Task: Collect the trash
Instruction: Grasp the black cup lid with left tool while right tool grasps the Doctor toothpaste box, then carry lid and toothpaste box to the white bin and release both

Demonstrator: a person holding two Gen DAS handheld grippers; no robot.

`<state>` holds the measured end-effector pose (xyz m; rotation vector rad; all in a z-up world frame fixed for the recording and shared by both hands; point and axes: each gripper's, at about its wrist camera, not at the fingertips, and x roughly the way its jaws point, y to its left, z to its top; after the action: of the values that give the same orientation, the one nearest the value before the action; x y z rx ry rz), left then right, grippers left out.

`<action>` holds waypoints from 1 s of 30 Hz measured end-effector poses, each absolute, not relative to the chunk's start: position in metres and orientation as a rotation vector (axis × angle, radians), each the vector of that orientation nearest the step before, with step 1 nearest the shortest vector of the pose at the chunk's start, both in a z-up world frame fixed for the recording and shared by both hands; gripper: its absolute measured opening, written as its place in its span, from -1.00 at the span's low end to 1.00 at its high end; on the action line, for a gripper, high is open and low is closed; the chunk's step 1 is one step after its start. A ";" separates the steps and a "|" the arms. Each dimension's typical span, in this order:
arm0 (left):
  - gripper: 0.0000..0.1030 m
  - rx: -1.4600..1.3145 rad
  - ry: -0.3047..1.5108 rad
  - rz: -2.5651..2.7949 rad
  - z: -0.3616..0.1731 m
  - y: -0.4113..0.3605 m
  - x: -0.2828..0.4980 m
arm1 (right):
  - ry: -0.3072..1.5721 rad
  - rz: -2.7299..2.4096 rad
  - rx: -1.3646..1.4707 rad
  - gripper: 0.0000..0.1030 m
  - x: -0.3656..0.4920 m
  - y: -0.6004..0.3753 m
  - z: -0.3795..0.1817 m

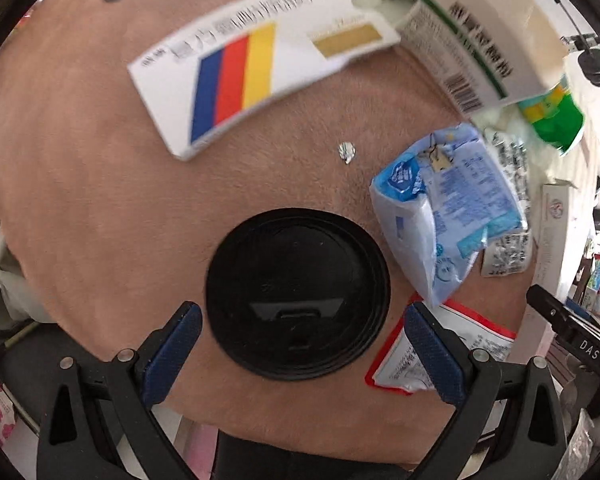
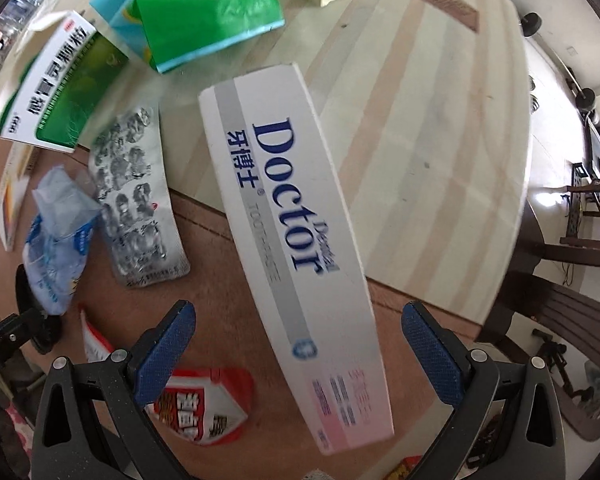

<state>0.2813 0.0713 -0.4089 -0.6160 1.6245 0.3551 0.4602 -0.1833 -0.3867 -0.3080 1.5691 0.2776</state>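
On the desk, a cup lid lies nearest the left camera, a flat carton behind it, a crumpled wrapper to its right, while a toothpaste box lies right of a pill sheet.

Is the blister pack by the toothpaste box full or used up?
Used up, apparently: the blister pack's foil looks torn and crumpled across its pockets. Blur hides whether any pill remains.
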 end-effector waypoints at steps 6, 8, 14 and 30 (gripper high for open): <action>0.74 -0.598 1.614 0.393 -0.411 0.070 0.275 | 1.583 0.280 -0.318 0.75 0.464 -0.179 -0.404; 0.72 -0.575 1.598 0.412 -0.405 0.070 0.270 | 1.570 0.285 -0.307 0.48 0.463 -0.178 -0.405; 0.71 -0.540 1.571 0.435 -0.378 0.070 0.251 | 1.541 0.293 -0.299 0.03 0.460 -0.175 -0.390; 0.71 -0.563 1.306 0.494 -0.240 0.084 0.117 | 1.377 0.445 -0.258 0.00 0.356 -0.148 -0.283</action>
<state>0.1169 0.0836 -0.2398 -0.5633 1.3062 0.4939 0.3559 -0.1483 -0.2833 -0.2581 1.3769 0.4453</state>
